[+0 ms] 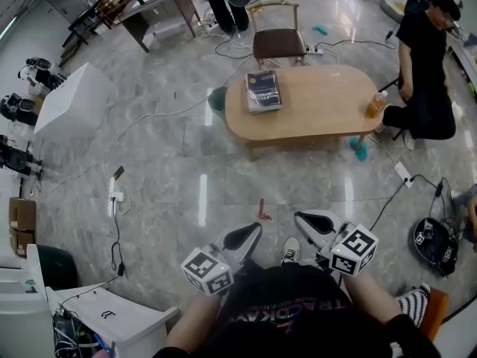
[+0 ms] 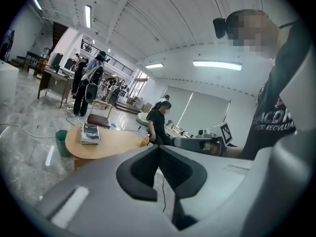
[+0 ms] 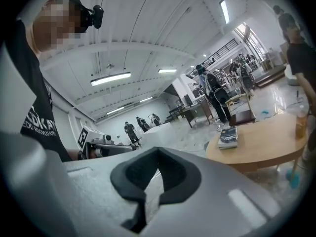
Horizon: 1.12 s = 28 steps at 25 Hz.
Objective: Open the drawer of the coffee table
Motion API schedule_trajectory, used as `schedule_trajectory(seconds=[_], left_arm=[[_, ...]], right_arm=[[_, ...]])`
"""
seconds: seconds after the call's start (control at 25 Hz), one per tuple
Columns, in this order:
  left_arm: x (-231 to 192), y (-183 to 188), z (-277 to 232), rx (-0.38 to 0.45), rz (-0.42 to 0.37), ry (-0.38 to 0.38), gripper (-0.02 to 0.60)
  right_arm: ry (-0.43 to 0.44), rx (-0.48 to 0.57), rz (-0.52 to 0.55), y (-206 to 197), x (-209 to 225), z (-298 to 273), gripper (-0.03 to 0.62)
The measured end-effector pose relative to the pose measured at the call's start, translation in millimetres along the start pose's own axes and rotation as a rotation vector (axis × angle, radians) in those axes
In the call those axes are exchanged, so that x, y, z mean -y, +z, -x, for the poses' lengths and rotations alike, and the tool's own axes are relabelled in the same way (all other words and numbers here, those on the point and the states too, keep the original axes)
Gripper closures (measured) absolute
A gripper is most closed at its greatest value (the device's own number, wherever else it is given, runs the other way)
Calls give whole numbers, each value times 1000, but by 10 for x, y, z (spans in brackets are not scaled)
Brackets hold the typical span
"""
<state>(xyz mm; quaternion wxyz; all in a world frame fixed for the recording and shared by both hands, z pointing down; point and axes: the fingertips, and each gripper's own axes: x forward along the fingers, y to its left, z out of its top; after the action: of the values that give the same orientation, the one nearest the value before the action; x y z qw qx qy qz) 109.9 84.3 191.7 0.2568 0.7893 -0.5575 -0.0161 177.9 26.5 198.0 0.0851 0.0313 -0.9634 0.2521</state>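
Coffee table [image 1: 320, 103] well apart, at twelve o'clock
Long axis nine-to-three; right gripper [image 1: 299, 218] slightly nearer than left gripper [image 1: 256, 229]; both clenched, empty.

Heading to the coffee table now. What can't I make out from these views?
- Drawer: no front or handle shows on the coffee table; the head view sees mostly its top, and the far side is hidden.
- Book title: too small in every view.
- Table's lower right, left gripper view: covered by the shut left gripper.
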Motion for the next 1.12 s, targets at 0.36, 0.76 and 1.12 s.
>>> schedule_trajectory(seconds=[0.36,0.76,1.12], left_arm=[[-480,216,26,-8,-47,-12,577],[-1175,499,297,-60,-89,-130,577],[-1806,508,643,-90,-78,-208,577]], right_arm=[[-82,32,-5,148,138,-299,592],[-222,91,-12,325,-32,-948,592],[-355,124,-25,242,-217,-1433,592]])
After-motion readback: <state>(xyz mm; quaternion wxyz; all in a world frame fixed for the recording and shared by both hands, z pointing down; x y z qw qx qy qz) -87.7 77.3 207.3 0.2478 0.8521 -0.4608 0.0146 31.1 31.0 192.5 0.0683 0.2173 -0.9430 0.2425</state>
